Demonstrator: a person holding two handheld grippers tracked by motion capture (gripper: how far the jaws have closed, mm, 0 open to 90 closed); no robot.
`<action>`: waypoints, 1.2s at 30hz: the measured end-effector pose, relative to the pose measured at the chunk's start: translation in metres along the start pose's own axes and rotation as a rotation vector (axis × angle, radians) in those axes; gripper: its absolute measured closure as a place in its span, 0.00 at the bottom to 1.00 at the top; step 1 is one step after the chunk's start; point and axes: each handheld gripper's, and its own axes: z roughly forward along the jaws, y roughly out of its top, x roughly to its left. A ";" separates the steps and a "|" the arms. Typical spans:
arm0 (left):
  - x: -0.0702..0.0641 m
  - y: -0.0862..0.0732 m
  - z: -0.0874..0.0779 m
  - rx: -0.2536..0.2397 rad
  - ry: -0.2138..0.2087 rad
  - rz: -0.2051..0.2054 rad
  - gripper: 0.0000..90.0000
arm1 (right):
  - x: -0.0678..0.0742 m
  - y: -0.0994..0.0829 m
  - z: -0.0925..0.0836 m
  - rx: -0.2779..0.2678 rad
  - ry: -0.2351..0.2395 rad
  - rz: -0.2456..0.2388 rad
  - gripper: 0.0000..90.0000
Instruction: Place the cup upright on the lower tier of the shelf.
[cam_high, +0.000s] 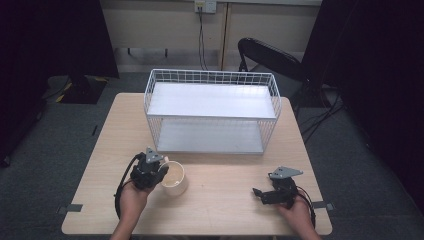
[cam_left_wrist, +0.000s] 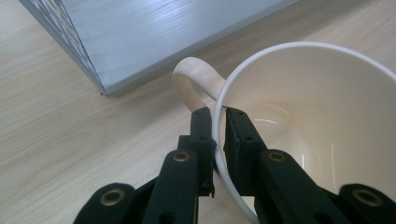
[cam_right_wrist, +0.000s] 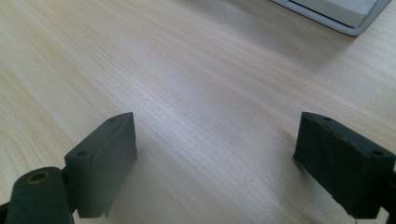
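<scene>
Left hand-held gripper (cam_left_wrist: 218, 114) clamps empty cream mug (cam_left_wrist: 322, 116) rim; right hand-held gripper (cam_right_wrist: 215, 158) wide.

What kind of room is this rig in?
Likely a lab or office room set up for recording: a lone wooden table on grey carpet, dark curtains, a wall socket and a folding chair.

We see a light wooden table (cam_high: 220, 200) standing on grey carpet. On it rest 2 things: a white wire rack (cam_high: 212, 110) with 2 shelves toward the far edge, and a cream mug (cam_high: 175, 179) near the front left.
</scene>
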 end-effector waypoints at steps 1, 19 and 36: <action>0.000 0.001 -0.001 -0.001 0.004 0.000 0.92 | 0.000 0.000 0.000 0.000 0.001 0.001 0.13; 0.005 0.011 0.009 -0.077 0.015 -0.074 0.92 | 0.000 0.000 0.000 0.000 0.000 0.000 0.13; 0.007 0.023 0.016 -0.084 0.054 -0.104 0.92 | 0.000 0.000 0.000 0.000 0.000 0.000 0.13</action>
